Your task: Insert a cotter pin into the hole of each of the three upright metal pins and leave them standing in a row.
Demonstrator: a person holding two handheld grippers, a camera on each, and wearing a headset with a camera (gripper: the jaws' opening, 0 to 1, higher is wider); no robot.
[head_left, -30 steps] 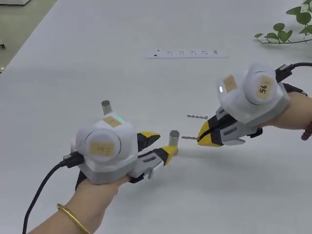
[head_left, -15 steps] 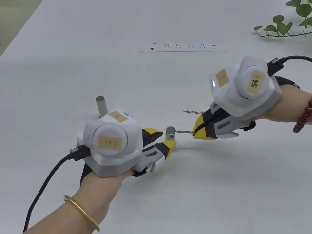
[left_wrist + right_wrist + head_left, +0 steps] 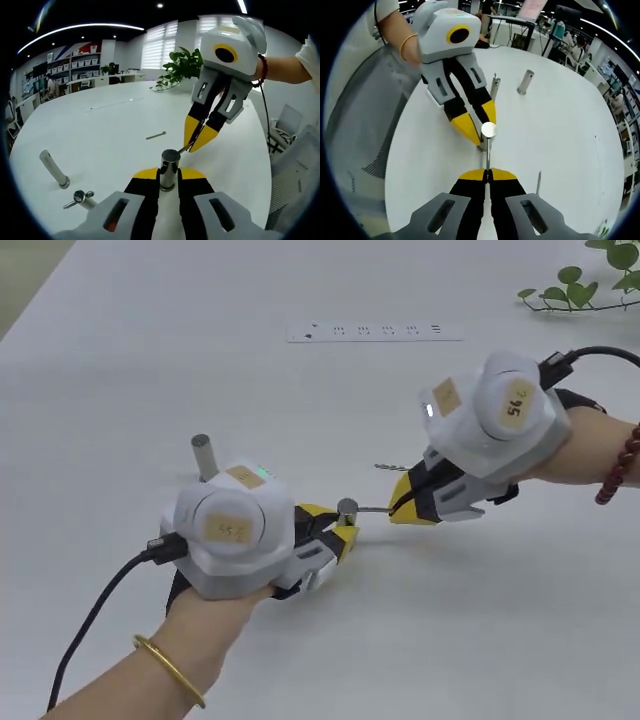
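Note:
My left gripper (image 3: 338, 527) is shut on an upright metal pin (image 3: 347, 510), which stands between its yellow tips (image 3: 169, 174). Facing it from the right, my right gripper (image 3: 400, 512) is shut on a thin cotter pin (image 3: 488, 154) held level. The cotter pin's tip meets the held metal pin (image 3: 488, 130) just below its top. A second metal pin (image 3: 203, 455) stands behind the left gripper. A third pin (image 3: 82, 198), with a cotter pin through it, is near it in the left gripper view.
A loose cotter pin (image 3: 390, 468) lies on the white table behind the right gripper. A white power strip (image 3: 375, 333) lies farther back, and a green plant (image 3: 580, 285) trails in at the far right. Cables run from both grippers.
The right gripper has moved left, bringing the cotter pin's tip up to the metal pin. The left gripper's jaws have closed in on that pin.

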